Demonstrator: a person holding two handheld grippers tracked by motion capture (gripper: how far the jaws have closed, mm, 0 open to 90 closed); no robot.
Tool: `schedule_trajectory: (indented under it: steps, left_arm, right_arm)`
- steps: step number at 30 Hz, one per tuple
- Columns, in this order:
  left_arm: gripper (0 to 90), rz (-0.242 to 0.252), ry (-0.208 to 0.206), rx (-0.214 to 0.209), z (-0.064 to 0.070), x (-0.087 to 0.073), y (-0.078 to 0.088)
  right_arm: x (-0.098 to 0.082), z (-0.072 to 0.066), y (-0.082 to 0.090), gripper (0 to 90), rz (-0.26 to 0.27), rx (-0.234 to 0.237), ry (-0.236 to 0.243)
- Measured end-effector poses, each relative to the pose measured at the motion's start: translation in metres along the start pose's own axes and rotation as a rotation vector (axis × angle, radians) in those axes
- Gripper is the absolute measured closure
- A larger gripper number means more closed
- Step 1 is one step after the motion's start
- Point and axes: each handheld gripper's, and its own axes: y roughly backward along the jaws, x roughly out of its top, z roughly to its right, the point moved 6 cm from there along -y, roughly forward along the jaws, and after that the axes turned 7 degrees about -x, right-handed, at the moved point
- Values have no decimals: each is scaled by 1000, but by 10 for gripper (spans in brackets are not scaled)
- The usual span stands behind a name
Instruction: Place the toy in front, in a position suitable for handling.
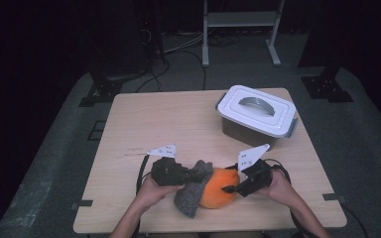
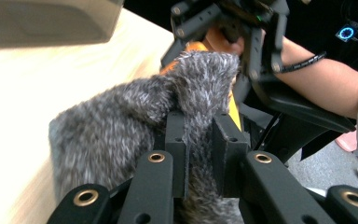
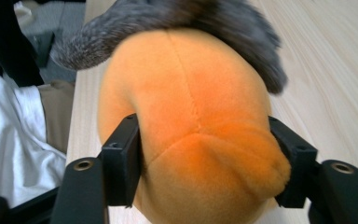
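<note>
Dim, dark-edged room, lit table (image 1: pixel 178 124); close views perhaps slightly soft.

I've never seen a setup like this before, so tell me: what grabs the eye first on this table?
At the near edge of the pale wooden table, a round orange plush toy with a shaggy grey fur piece stands out. The left gripper pinches the grey fur, while the right gripper clasps the orange body. Farther back on the right sits a closed white-lidded plastic box.

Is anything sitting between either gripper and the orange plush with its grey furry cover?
Nothing visible. The left gripper is pinched on the grey furry cover, and the right gripper has the orange plush directly between its jaws. The lidded container stands apart.
</note>
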Motion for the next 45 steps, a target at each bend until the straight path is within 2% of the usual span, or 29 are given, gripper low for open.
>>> schedule_trajectory:
  steps: [1,4,9,14,18,20,21,24,25,28,30,32,33,34,38,42,45]
  left_arm:
    - [784,-1,5,0,-1,-1,0]
    - [784,8,18,-17,-1,-1,-2]
    - [784,7,20,-42,3,0,-7]
    - [784,9,19,-54,7,2,-12]
    - [784,-1,12,-57,8,3,-17]
    - [784,3,15,-53,7,3,-16]
    - [783,5,15,-52,7,3,-15]
    - [783,29,1,-53,9,9,-6]
    - [783,37,-2,-55,10,10,-5]
    - [783,58,-22,-62,14,16,2]
    - [783,55,-21,-51,12,15,4]
    - [783,17,-15,-19,6,7,2]
    - [783,12,1,-19,3,3,1]
    - [784,27,23,-29,0,1,2]
    - [783,19,22,-3,-4,-1,6]
    - [782,26,29,-19,-2,-2,4]
    - [782,33,27,-20,0,1,-1]
  right_arm:
    - [-4,6,2,316,-1,10,-49]
    - [-6,12,3,225,-20,18,-114]
    - [0,5,8,168,-69,-13,-73]
    - [3,-1,6,151,-78,-20,-52]
    - [6,-7,-6,114,-80,-21,-41]
    - [8,-10,-12,194,-81,-37,-22]
    - [9,-10,-11,270,-79,-49,-6]
    - [12,-9,-6,366,-25,-49,10]
    - [15,-11,-4,377,6,-42,-2]
    - [20,-13,-4,382,55,-26,-7]
    - [21,-12,-6,381,72,-2,-16]
    - [17,-9,-12,358,51,3,-15]
    - [14,-7,-16,327,32,8,-17]
    - [11,-6,-18,297,32,15,-25]
    - [3,5,-13,212,14,23,-85]
    - [-4,9,-7,159,-13,13,-128]
    - [-1,7,-2,143,-40,-27,-85]
